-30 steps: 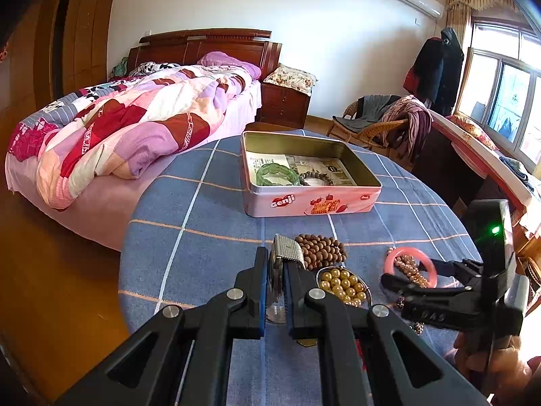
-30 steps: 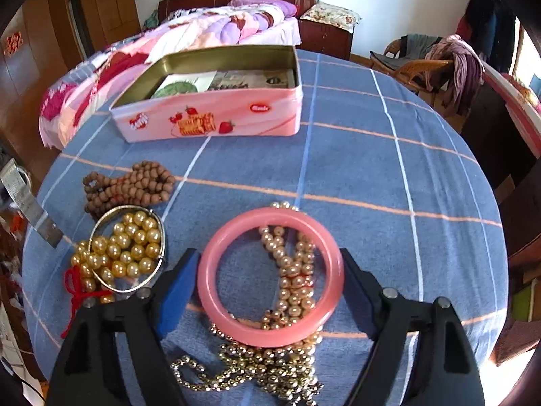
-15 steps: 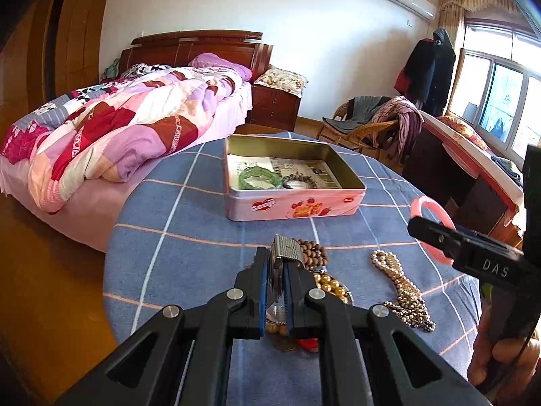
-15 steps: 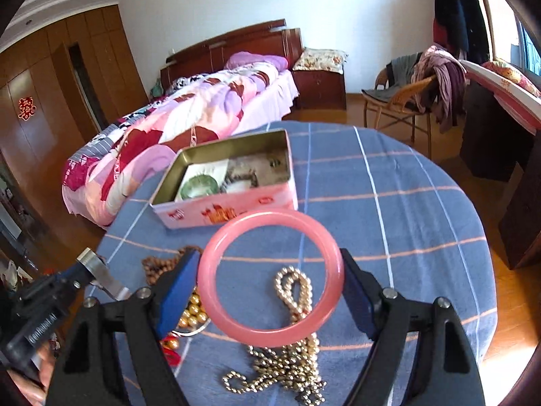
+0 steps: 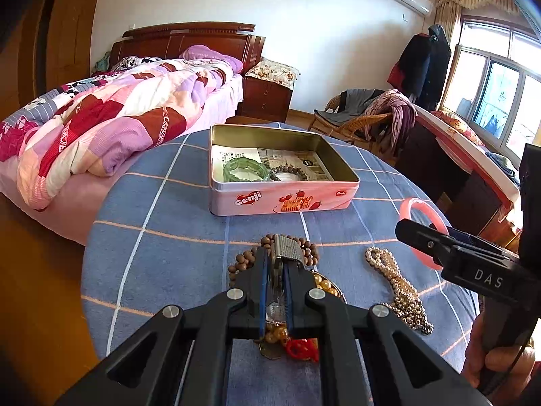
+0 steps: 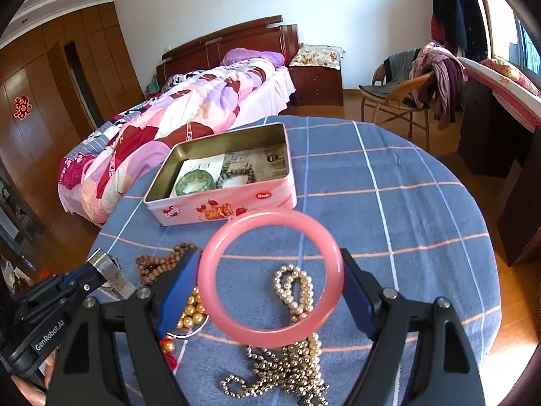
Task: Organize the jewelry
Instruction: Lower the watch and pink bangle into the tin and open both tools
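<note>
between the blue pads of my right gripper (image 6: 270, 279) sits the pink bangle (image 6: 270, 275), pressed on its left and right sides and held up in the air above the round table (image 6: 405, 209), its ring facing the camera so that i see the tablecloth through it. my left gripper (image 5: 275, 267) is clenched tight on a silver metal watch band (image 5: 287, 252), whose ribbed end sticks up past the fingertips while the rest hangs down between them. beyond the bangle, further across the table, stands the pink tin (image 6: 230, 203), open, well apart from both grippers; it lies ahead and a little to the left of the bangle in the right wrist view. inside the tin i count two pieces: one green bracelet (image 5: 245, 171) and one dark beaded bracelet (image 5: 289, 172), side by side on printed paper. on the cloth below my grippers i count one brown wooden bead strand (image 6: 159, 264), one pearl-coloured necklace (image 5: 395, 284) stretched out under the bangle, and one gold bead bunch (image 6: 191, 314) lying in or beside a thin metal ring, with a red knot (image 5: 301, 348) next to it; how many strands make up the gold bunch i cannot tell. so: one bangle in my right grip, one band in my left, two pieces in the one tin, and three bead pieces loose on the table. a hand (image 5: 497, 362) shows at the handle of my right gripper in the left wrist view.
</note>
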The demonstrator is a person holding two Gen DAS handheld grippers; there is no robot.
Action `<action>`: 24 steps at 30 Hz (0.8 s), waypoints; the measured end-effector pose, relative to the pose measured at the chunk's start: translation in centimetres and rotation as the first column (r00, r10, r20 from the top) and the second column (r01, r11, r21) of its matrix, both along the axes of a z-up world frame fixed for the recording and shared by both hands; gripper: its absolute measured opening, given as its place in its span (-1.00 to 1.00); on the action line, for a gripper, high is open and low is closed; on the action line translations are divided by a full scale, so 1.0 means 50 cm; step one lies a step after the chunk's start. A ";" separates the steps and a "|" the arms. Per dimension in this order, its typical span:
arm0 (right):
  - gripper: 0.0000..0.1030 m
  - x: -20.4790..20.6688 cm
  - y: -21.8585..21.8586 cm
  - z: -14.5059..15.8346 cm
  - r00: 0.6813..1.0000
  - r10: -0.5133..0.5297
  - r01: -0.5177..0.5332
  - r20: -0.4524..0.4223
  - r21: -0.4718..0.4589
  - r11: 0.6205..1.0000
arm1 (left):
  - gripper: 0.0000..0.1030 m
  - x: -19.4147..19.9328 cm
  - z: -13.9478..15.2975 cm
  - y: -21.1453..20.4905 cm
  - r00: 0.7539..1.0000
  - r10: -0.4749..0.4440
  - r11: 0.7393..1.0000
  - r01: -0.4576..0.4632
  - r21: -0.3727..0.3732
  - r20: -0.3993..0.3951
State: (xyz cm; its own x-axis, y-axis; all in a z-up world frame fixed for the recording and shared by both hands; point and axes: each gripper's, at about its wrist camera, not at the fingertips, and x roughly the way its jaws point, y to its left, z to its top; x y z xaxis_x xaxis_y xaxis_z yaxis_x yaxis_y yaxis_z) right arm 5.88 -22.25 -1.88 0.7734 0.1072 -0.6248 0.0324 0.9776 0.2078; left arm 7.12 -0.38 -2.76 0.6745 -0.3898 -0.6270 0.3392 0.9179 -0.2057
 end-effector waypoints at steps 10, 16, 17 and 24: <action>0.61 0.026 -0.010 0.000 1.000 -0.007 0.007 -0.006 0.011 1.000 | -0.87 0.030 0.005 0.001 1.000 -0.006 1.000 0.006 -0.028 -0.008; 0.61 0.043 -0.008 0.006 1.000 0.003 -0.003 -0.009 0.007 1.000 | -0.87 0.047 0.010 -0.006 1.000 -0.016 0.999 0.016 -0.029 -0.001; 0.61 0.050 -0.008 0.011 1.000 0.009 -0.009 -0.005 0.006 1.000 | -0.87 0.053 0.015 -0.008 1.000 -0.019 0.999 0.019 -0.027 0.008; 0.61 0.120 0.006 0.060 0.998 0.031 -0.030 0.056 -0.030 0.999 | -0.87 0.130 0.079 -0.017 0.995 -0.006 0.999 0.011 -0.051 0.101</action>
State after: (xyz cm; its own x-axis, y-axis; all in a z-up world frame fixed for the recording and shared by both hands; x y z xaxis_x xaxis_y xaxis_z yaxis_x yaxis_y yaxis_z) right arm 11.88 -21.97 1.11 0.8045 0.1138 -0.5830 -0.0087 0.9836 0.1800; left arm 13.60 -1.23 1.19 0.7299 -0.4257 -0.5348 0.3682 0.9041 -0.2171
